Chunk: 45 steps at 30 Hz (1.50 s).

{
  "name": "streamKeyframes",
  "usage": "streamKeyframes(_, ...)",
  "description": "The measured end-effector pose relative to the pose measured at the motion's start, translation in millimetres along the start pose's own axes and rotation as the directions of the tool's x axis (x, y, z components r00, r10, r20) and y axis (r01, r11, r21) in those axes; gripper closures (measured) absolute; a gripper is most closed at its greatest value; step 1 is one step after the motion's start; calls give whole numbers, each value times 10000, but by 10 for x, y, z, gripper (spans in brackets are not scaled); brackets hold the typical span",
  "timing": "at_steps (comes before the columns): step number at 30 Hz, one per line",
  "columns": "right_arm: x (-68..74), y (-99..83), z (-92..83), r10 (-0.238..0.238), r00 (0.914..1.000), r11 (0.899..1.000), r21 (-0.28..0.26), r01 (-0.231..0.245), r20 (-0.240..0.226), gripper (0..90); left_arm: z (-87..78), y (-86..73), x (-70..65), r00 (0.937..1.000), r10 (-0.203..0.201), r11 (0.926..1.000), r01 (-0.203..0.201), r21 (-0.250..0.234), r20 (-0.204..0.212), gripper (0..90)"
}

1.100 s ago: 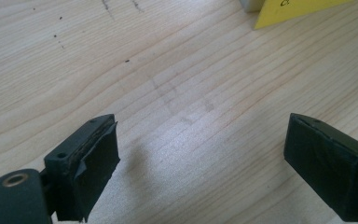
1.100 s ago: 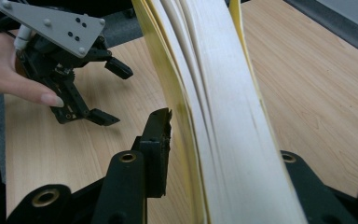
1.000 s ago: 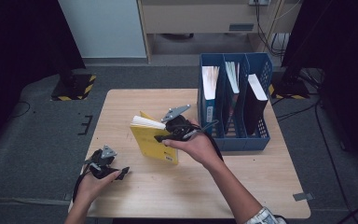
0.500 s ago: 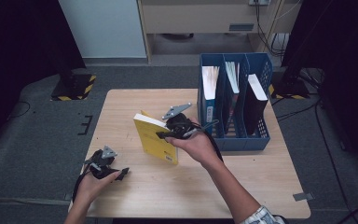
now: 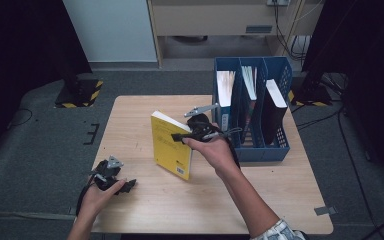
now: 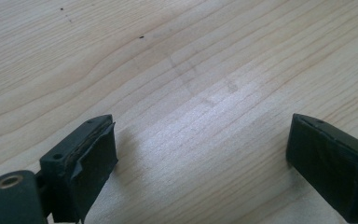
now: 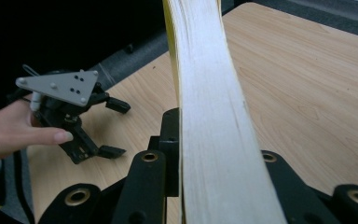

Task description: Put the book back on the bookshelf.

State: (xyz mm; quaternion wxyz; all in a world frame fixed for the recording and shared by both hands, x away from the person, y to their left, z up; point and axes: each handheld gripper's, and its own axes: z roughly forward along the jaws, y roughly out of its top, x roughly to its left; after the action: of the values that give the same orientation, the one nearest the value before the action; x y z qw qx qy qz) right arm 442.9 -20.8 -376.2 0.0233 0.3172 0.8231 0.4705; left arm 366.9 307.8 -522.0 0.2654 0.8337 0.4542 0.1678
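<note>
On a wooden table (image 5: 145, 110) in a dim room, your right gripper (image 5: 180, 137) pinches the yellow book (image 5: 170, 146) by its page edge, holding it upright just left of the blue rack (image 5: 280, 145). Your left gripper (image 5: 122, 184) rests spread and empty near the table's front edge. The book is lifted but, by the look of it, not yet filed; a slot remains to be reached.

Blue file rack (image 5: 252, 150) blocks right side, bare wooden table (image 5: 130, 120) left of yellow book (image 5: 171, 146)

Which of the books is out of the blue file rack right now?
The yellow book, held upright on the table in the right gripper. The other books stand inside the rack.
</note>
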Motion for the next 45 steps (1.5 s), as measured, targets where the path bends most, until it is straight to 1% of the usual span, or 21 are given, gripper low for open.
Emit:
streamKeyframes(1, -2, 1, -10, 75, 10000, 10000, -60, -75, -36, 750, -1, -3, 2, 10000, -32, 10000, 32, -2, -18, 78)
streamKeyframes(6, 11, 3, -53, 87, 10000, 9998, -185, -88, -48, 750, 2, -9, 13, 9999, -115, 9999, 115, 2, -12, 67)
streamKeyframes(11, -31, -33, -100, 408, 9991, 9986, -346, -412, -104, 750, 11, -14, 16, 9997, -245, 9997, 245, 14, -44, 45)
streamKeyframes(17, -70, -95, -193, 653, 9979, 9969, -441, -654, -24, 749, 21, -17, 17, 9995, -318, 9995, 318, -11, 25, 32)
streamKeyframes(20, -90, -130, -254, 683, 9977, 9964, -503, -680, 51, 749, 24, -22, 20, 9992, -389, 9992, 389, -24, 70, 31)
streamKeyframes(25, -106, -193, -360, 813, 9965, 9951, -582, -801, 185, 749, 31, -29, 16, 9993, -363, 9993, 364, -74, 132, 19)
streamKeyframes(27, -116, -222, -399, 806, 9965, 9948, -638, -790, 224, 749, 40, -39, 11, 9989, -451, 9988, 454, -206, 141, 11)
streamKeyframes(32, -118, -288, -509, 877, 9957, 9932, -800, -851, 295, 749, 60, -69, 3, 9988, -469, 9971, 476, -594, 130, 0)
streamKeyframes(35, -121, -325, -577, 827, 9958, 9929, -890, -790, 389, 749, 68, -85, -1, 9989, -458, 9956, 466, -816, 119, 0)
streamKeyframes(39, -122, -371, -690, 870, 9951, 9920, -956, -823, 462, 749, 77, -91, -4, 9989, -450, 9944, 461, -954, 135, 0)
streamKeyframes(45, -160, -456, -866, 968, 9936, 9905, -1036, -904, 583, 749, 83, -97, -10, 9988, -478, 9932, 489, -1058, 125, 0)
